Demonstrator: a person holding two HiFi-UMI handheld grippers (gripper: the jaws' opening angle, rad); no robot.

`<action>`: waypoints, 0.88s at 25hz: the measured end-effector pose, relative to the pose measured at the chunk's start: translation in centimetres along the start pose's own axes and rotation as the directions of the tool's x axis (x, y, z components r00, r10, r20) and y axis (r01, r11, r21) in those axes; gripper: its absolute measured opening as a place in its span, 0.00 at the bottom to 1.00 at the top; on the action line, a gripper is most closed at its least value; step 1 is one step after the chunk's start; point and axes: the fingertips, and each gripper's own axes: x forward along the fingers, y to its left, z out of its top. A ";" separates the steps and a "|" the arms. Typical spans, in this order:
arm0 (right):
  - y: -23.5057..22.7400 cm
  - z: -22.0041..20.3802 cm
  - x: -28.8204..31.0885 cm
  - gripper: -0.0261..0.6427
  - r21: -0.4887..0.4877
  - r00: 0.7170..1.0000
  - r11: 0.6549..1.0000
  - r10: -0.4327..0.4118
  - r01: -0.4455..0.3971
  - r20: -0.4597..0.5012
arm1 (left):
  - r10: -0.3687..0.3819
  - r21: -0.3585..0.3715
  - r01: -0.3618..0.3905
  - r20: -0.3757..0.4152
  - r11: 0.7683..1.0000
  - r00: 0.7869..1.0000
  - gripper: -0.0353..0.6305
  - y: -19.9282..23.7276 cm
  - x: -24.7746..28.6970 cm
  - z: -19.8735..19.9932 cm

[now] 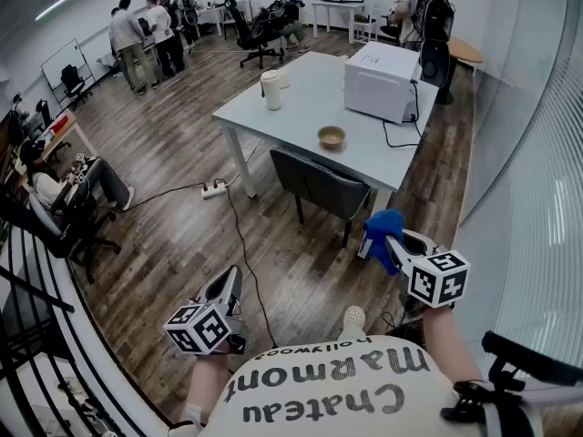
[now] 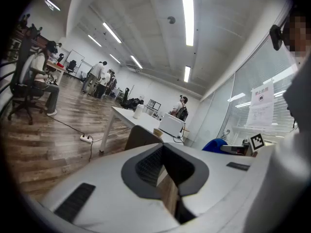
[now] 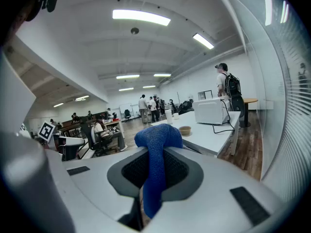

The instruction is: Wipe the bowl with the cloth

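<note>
**Cloth clamped in the right tool, bowl well away on the tabletop**

Head view: The left tool (image 1: 232,280) sat at about 7 o'clock in the frame, over the wooden floor (image 1: 182,235). Its jaws were together with nothing in them. The right tool (image 1: 381,244) sat at about 4 o'clock with a blue cloth (image 1: 383,228) bunched at its tip. The bowl (image 1: 332,137) stood upright near the close edge of the white tabletop (image 1: 310,94), toward 12 o'clock and well apart from both tools. A microwave (image 1: 381,80) stood at 1 o'clock from the bowl, and a white jug (image 1: 271,90) at 10 o'clock from it. A dark chair (image 1: 319,182) was tucked just beneath the bowl's edge of the tabletop.

Left gripper view: The left tool (image 2: 164,152) had its pads pressed together on nothing. The bowl (image 2: 157,132) showed small at 12 o'clock beyond the tips, and the cloth (image 2: 216,144) lay off at 3 o'clock.

Right gripper view: The right tool (image 3: 154,155) was closed on the cloth (image 3: 158,136), which rose between the pads and folded over their tips. The bowl (image 3: 185,130) sat at 1 o'clock from the cloth, far off on the tabletop, with the microwave (image 3: 211,111) beyond it.
</note>
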 end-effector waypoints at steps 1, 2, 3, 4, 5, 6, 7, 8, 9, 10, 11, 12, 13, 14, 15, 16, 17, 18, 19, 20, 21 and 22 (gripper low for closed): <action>0.0 0.1 0.1 0.11 0.003 1.000 1.000 0.000 0.000 0.000 | -0.001 0.000 0.001 -0.004 1.000 1.000 0.08 0.0 0.1 0.1; 0.0 0.1 0.3 0.11 0.006 1.000 1.000 -0.001 0.001 0.000 | -0.002 0.001 0.002 -0.007 1.000 1.000 0.08 0.0 0.2 0.3; 0.0 0.2 0.4 0.11 0.009 1.000 1.000 -0.002 0.002 -0.001 | -0.001 0.001 0.001 -0.010 1.000 1.000 0.08 0.1 0.2 0.4; 0.0 0.2 0.5 0.11 0.011 1.000 1.000 -0.003 0.003 -0.001 | 0.000 0.001 0.000 -0.012 1.000 1.000 0.08 0.2 0.2 0.5; 0.0 0.2 0.6 0.11 0.012 1.000 1.000 -0.004 0.005 -0.003 | 0.001 0.001 -0.001 -0.013 1.000 1.000 0.08 0.3 0.3 0.5; 0.0 0.2 0.7 0.11 0.014 1.000 1.000 -0.007 0.007 -0.005 | 0.002 -0.001 -0.002 -0.015 1.000 1.000 0.08 0.5 0.3 0.6; -0.1 0.1 0.9 0.11 0.015 1.000 1.000 -0.011 0.011 -0.009 | 0.002 -0.002 -0.002 -0.017 1.000 1.000 0.08 0.6 0.4 0.5; -0.2 -0.1 1.1 0.11 0.017 1.000 1.000 -0.014 0.014 -0.011 | 0.002 -0.004 -0.002 -0.019 1.000 1.000 0.08 0.8 0.5 0.5; -0.3 -0.1 1.2 0.11 0.021 1.000 1.000 -0.016 0.016 -0.013 | 0.002 -0.008 -0.002 -0.022 1.000 1.000 0.08 1.0 0.6 0.4; -0.3 -0.2 1.3 0.11 0.027 1.000 0.999 -0.016 0.017 -0.013 | 0.001 -0.013 -0.001 -0.026 1.000 1.000 0.08 1.1 0.7 0.3; -0.4 -0.1 1.4 0.11 0.035 1.000 0.999 -0.015 0.015 -0.011 | -0.002 -0.021 0.001 -0.030 1.000 1.000 0.08 1.1 0.9 0.2; -0.4 0.1 1.5 0.11 0.043 1.000 0.999 -0.012 0.013 -0.008 | -0.006 -0.030 0.005 -0.035 1.000 0.999 0.08 1.1 1.2 0.2; -0.7 0.3 1.7 0.11 0.051 1.000 0.999 -0.011 0.012 -0.006 | -0.012 -0.036 0.011 -0.040 0.999 0.999 0.08 1.1 1.7 0.2; -1.0 0.6 2.2 0.11 0.058 1.000 0.998 -0.012 0.012 -0.004 | -0.019 -0.039 0.017 -0.044 0.999 0.999 0.08 1.0 2.5 0.2; -1.5 0.7 2.9 0.11 0.063 1.000 0.998 -0.012 0.012 -0.006 | -0.024 -0.039 0.022 -0.047 0.999 0.999 0.08 1.1 3.5 0.3; -2.1 0.8 3.9 0.11 0.069 1.000 0.998 -0.012 0.013 -0.008 | -0.026 -0.039 0.024 -0.050 0.999 0.998 0.08 1.3 4.6 0.4; -2.8 0.9 4.9 0.11 0.074 1.000 0.997 -0.014 0.014 -0.012 | -0.028 -0.040 0.026 -0.053 0.999 0.998 0.08 1.5 5.6 0.5; -3.4 1.1 5.8 0.11 0.079 1.000 0.997 -0.016 0.017 -0.015 | -0.030 -0.043 0.027 -0.057 0.999 0.998 0.08 1.6 6.7 0.6; -4.1 1.4 6.7 0.11 0.081 1.000 0.997 -0.018 0.019 -0.017 | -0.033 -0.046 0.030 -0.062 0.998 0.998 0.08 1.6 7.7 0.7; -4.8 1.9 7.6 0.11 0.082 1.000 0.996 -0.018 0.019 -0.018 | -0.036 -0.046 0.033 -0.068 0.998 0.997 0.08 1.5 8.8 0.8; -5.5 2.5 8.5 0.11 0.081 1.000 0.997 -0.017 0.019 -0.019 | -0.037 -0.042 0.034 -0.075 0.999 0.997 0.08 1.4 9.9 1.0; -6.3 3.0 9.3 0.11 0.082 1.000 0.997 -0.016 0.017 -0.019 | -0.036 -0.038 0.033 -0.080 0.999 0.996 0.08 1.2 11.0 1.2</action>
